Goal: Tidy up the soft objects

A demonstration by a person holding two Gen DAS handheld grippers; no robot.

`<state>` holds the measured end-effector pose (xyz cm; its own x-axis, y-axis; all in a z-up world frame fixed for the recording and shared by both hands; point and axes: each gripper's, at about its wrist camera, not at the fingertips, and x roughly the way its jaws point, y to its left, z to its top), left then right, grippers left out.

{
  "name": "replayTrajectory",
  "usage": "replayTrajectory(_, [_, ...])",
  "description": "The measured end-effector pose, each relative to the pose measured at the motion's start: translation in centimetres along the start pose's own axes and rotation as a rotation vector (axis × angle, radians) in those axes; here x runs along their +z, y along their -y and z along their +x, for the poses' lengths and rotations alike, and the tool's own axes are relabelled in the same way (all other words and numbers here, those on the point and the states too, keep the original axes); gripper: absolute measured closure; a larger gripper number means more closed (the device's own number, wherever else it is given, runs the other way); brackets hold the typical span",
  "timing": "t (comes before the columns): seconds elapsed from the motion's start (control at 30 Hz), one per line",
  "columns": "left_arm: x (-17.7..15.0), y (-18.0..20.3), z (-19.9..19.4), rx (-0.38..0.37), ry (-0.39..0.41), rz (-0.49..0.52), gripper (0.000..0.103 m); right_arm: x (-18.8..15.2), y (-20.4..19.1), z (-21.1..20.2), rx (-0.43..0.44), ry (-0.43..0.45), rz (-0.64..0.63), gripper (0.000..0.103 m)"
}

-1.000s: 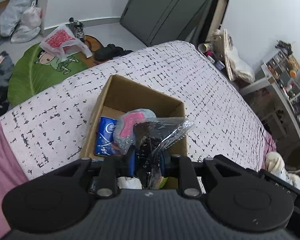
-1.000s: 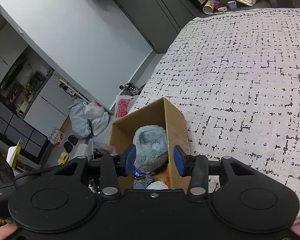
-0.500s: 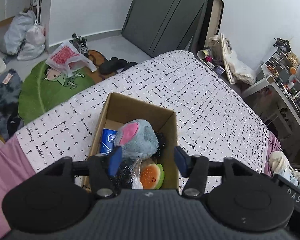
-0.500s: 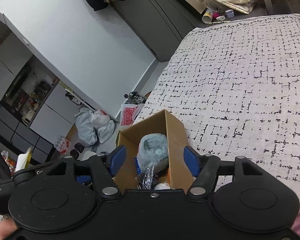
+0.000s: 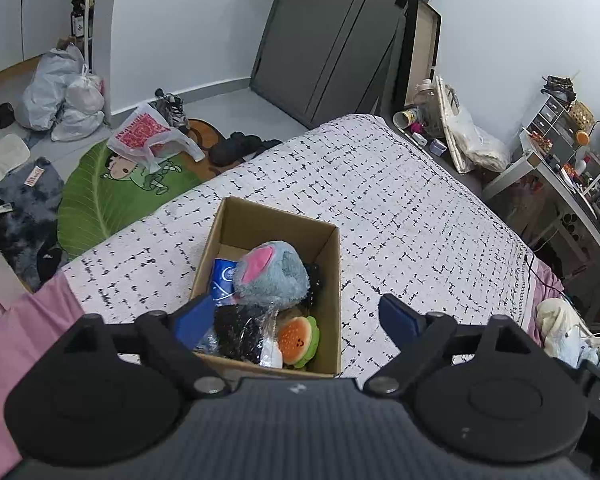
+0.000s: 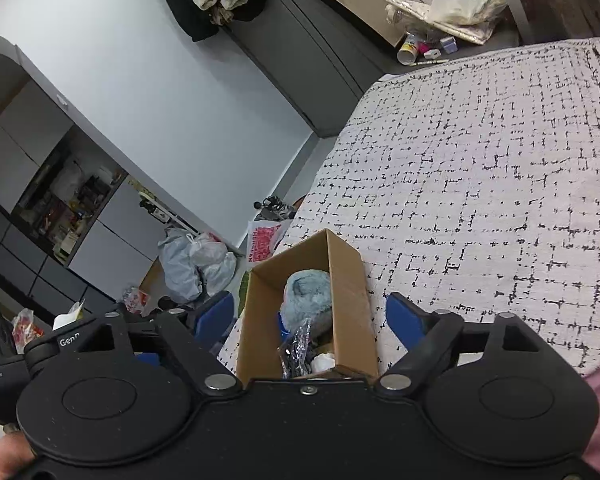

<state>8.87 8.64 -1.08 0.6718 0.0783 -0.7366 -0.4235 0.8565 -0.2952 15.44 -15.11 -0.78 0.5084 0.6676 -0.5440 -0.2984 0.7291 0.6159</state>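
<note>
1. Landmark: an open cardboard box (image 5: 276, 240) stands on a bed (image 5: 400, 208) covered in a white spread with black dashes, close to the bed's near end, where pink sheet (image 5: 16, 328) shows
2. Inside the box: a grey-blue plush toy (image 5: 272, 274) with a pink ear on top, a blue packet (image 5: 224, 280) to its left, a clear-wrapped black item (image 5: 240, 332) and a burger plush (image 5: 298, 336) at the near wall
3. Left gripper (image 5: 296, 316): above the box's near end, jaws opening, spread wide, nothing pinched
4. Right gripper (image 6: 310, 316): above the box's near end, jaws opening, nothing between the pads
5. Floor beyond the box: green leaf-shaped rug (image 5: 112, 188), red-printed plastic bag (image 5: 144, 136), white bags (image 5: 68, 96)
6. Right of the box, past the bed: cluttered desk (image 5: 572, 168); beyond, a dark grey door (image 5: 332, 36)
</note>
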Motion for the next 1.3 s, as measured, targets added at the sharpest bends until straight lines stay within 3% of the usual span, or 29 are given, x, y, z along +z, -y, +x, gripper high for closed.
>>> replayTrajectory(0.27, [-1.2, 0.6, -2.0, 0.007, -0.013, 0.029, 0.009, -0.6, -0.9, -3.5, -0.058, 0.022, -0.078, 0.0])
replayTrajectory(0.63, [-3.2, 2.0, -4.7, 0.021, 0.016, 0.136, 0.006, -0.5, -0.7, -7.7, -0.141, 0.065, -0.147, 0.0])
replayTrajectory(0.87, [-3.8, 2.2, -6.0, 0.024, 0.04, 0.162, 0.005, -1.0, -1.5, -9.9, -0.138, 0.079, -0.218, 0.0])
replayTrajectory(1.3, [-5.3, 3.2, -7.1, 0.021, 0.045, 0.232, 0.003, -2.0, -0.4, -11.4, -0.144, 0.058, -0.221, 0.0])
